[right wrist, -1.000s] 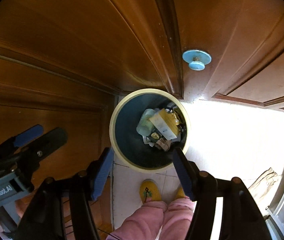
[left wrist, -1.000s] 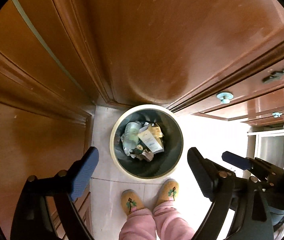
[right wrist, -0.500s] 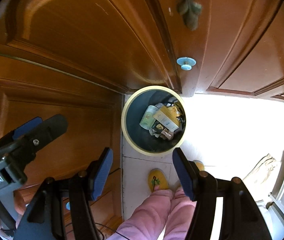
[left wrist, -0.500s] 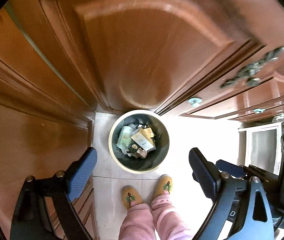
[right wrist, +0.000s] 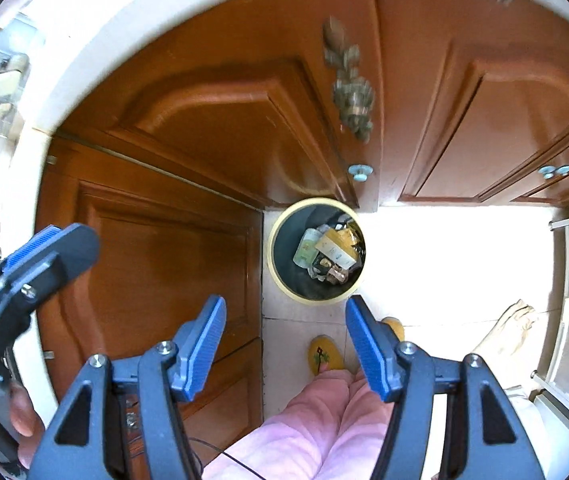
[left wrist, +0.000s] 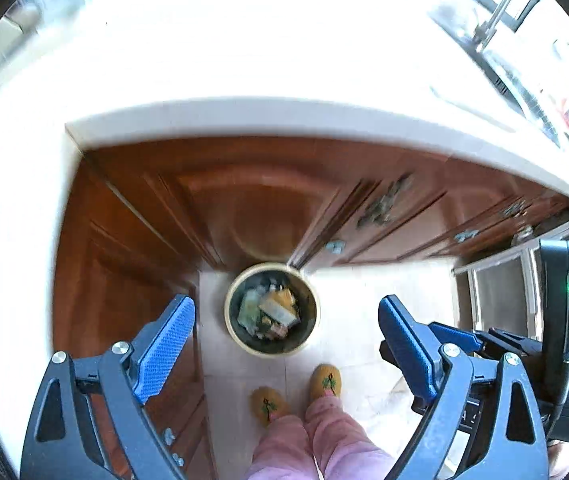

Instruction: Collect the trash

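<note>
A round bin with a cream rim (left wrist: 229,312) (right wrist: 274,268) stands on the pale floor in the corner of the wooden cabinets. It holds trash (left wrist: 272,312) (right wrist: 330,252): a yellow-and-white carton, a pale green packet and small scraps. My left gripper (left wrist: 284,304) hangs high above it, pointing down, open with nothing between its blue pads. My right gripper (right wrist: 285,302) is also high over the bin, open and empty. Each gripper shows at the edge of the other's view: the right one (left wrist: 452,336), the left one (right wrist: 44,248).
Brown cabinet doors (right wrist: 204,128) with small blue knobs (right wrist: 360,170) surround the bin. A white countertop edge (left wrist: 244,116) runs above them. The person's yellow slippers (left wrist: 268,404) and pink trousers (right wrist: 316,420) are just in front of the bin. A glass-fronted unit (left wrist: 500,292) stands right.
Both grippers have risen well above the bin, which now looks much smaller. The white countertop and things on it have come into view. Both stay open.
</note>
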Motion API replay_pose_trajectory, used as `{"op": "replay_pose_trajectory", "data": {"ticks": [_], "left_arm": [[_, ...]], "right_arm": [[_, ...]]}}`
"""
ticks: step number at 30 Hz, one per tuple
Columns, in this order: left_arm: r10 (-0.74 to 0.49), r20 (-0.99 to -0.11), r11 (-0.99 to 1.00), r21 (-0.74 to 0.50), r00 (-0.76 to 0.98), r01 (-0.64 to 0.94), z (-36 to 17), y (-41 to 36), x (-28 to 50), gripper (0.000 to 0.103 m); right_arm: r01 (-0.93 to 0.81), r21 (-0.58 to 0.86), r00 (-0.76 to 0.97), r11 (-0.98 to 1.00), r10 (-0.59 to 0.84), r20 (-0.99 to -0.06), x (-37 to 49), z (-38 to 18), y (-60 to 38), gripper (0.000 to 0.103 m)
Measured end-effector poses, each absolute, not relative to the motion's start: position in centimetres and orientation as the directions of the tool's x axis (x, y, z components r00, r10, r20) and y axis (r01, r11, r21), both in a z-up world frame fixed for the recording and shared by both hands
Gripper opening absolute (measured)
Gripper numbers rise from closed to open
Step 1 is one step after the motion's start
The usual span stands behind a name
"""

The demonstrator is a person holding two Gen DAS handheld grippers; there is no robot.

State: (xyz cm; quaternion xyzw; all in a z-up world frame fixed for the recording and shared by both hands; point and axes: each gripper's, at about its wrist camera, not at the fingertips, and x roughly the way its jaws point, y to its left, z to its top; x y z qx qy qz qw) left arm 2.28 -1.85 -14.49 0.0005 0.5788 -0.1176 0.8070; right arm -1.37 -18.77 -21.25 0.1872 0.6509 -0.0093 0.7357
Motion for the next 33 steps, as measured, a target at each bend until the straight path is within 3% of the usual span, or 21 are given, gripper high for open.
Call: {"op": "replay_pose_trajectory", "data": {"ticks": [14, 22, 33], "left_arm": [[-0.142, -0.825, 0.983, -0.053, 0.546, 0.175, 2.6, -1.3, -0.4, 0.092], [-0.094, -0.756, 0.994, -0.032, 0.647, 0.106, 8.1, -0.3, -2.0, 0.092], [0.003, -0.695, 1.0, 0.022, 0.719, 0.017, 12.0, 0.3, -4.1, 0.092]], "right_arm": [[0.186, 0.252, 0.457, 0.95, 0.143, -0.878, -2.2, -2.3, -18.0, 0.063], [0.136, 0.238, 0.595, 0.962, 0.113, -0.796, -2.8, 5.4, -16.8, 0.063], [0.105, 0.187, 0.712, 0.977, 0.058, -0.7, -3.9, 10.1, -15.1, 0.068]]}}
